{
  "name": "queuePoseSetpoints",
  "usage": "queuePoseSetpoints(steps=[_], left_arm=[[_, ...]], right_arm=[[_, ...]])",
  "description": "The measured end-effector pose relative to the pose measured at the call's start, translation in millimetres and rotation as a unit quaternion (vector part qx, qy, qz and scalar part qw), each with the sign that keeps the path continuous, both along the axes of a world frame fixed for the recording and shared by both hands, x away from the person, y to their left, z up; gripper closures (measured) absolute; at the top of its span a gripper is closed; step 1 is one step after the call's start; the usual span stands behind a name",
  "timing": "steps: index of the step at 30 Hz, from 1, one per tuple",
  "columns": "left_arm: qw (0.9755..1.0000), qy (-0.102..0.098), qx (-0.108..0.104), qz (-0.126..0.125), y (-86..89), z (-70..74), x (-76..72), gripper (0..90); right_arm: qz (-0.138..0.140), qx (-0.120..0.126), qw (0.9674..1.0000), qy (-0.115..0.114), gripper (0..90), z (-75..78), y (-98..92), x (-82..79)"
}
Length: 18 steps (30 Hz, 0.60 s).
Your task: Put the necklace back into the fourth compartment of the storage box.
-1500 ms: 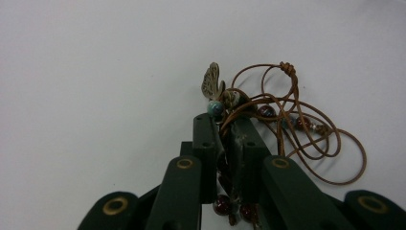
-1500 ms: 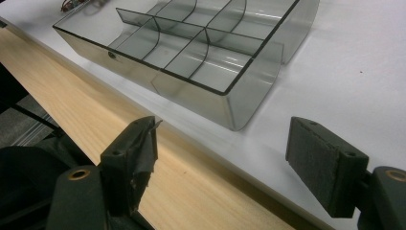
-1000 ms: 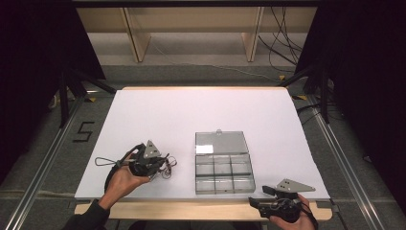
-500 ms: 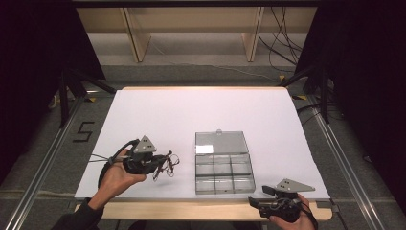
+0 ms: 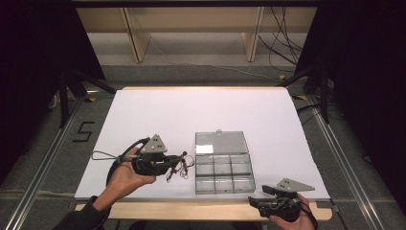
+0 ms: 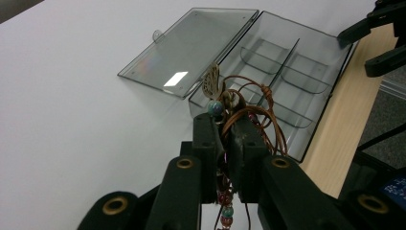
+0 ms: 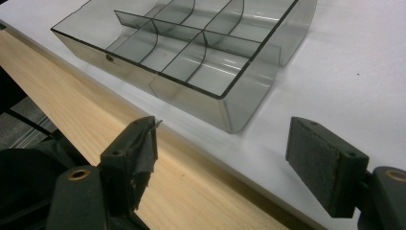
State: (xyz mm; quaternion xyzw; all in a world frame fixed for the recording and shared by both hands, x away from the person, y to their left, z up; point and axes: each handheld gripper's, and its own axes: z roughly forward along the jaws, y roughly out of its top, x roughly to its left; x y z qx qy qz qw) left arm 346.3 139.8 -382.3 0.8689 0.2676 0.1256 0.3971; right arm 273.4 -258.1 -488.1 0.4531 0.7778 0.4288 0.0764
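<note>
1. Left gripper [image 5: 178,162] pinches a tangle of jewellery [image 6: 239,108], its jaws pressed together on brown cord and beads.
2. From the jaws, cord loops, a butterfly charm [image 6: 211,81] and a blue-green bead [image 6: 215,107] stick out forward, while more beads hang below.
3. Seen from the high view, the jewellery [image 5: 180,168] dangles above the white table [image 5: 201,112], just left of the box [image 5: 224,171].
4. That box is clear grey plastic with compartments, its lid [image 5: 221,143] folded flat behind it.
5. Right gripper [image 7: 220,158] rests at the table's near wooden edge [image 7: 86,129], jaws spread wide with nothing between them, near the box's [image 7: 191,52] corner.
</note>
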Motion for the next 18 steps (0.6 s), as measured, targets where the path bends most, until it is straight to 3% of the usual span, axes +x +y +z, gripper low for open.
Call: queuePoseSetpoints(steps=[1,4,5,7,11,18], left_arm=[[1.0,0.003,0.0,-0.004,-5.9,0.1,-1.3,81.4],[0.9999,0.007,0.001,-0.01,-13.8,-0.3,-2.2,81.4],[0.9998,0.008,0.002,-0.016,-16.1,-0.3,-2.2,81.4],[0.9997,0.011,0.0,-0.022,-21.1,-1.1,-2.2,81.4],[0.9994,0.006,0.004,-0.033,-29.5,-1.3,-2.0,81.4],[0.9991,0.009,0.001,-0.041,-42.8,-2.9,-2.1,81.4]], right_arm=[[0.006,-0.006,0.9999,-0.012,27.3,-0.9,-1.7,1.7],[0.006,-0.006,0.9999,-0.015,27.3,-1.1,-2.2,2.4],[-0.002,0.001,1.0,-0.002,27.3,-0.1,-0.4,0.2],[0.006,-0.006,0.9999,-0.013,27.3,-0.9,-2.0,1.9],[0.0,0.001,1.0,0.001,27.3,0.0,-0.4,0.0],[-0.001,0.006,1.0,-0.002,27.3,-0.5,-0.5,0.2]])
